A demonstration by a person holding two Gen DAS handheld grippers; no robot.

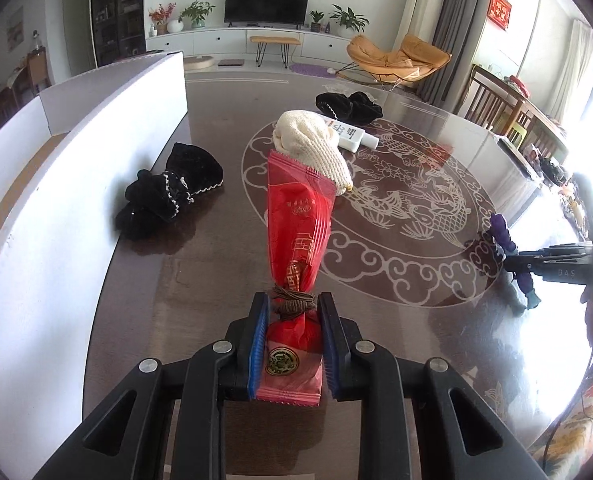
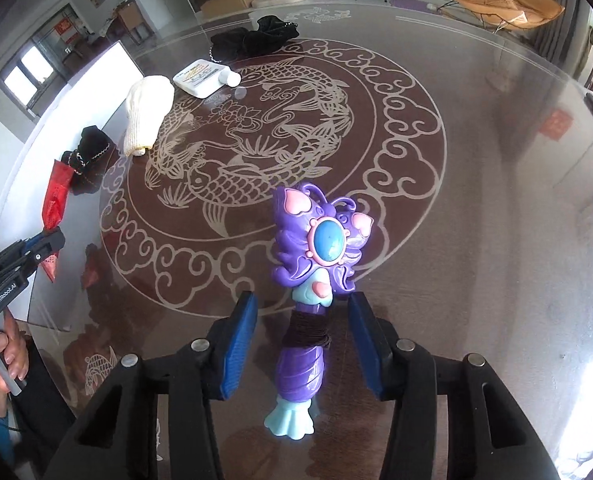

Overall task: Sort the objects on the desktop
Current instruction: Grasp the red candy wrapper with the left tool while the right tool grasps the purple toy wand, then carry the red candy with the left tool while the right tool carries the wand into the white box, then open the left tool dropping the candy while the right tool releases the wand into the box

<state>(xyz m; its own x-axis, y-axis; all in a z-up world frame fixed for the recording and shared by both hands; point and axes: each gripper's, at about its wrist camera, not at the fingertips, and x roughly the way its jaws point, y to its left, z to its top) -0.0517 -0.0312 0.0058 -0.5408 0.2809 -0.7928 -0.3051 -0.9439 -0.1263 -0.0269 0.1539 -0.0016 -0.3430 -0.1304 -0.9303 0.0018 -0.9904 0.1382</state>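
Now my left gripper (image 1: 292,344) is clamped on the red packet (image 1: 298,240) near its cord-tied waist, so it sticks out ahead toward the white box (image 1: 108,128) on my left. My right gripper (image 2: 302,340) stands apart around the purple toy wand (image 2: 316,264), pads either side of its wound handle, not pressing.

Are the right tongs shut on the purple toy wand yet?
Not yet. The right tongs straddle the purple toy wand, with a gap showing beside each blue pad.

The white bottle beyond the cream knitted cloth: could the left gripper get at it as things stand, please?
Probably not yet: the left gripper is shut on a red snack packet, so its jaws are occupied, and the cream knitted cloth lies in front of the white bottle.
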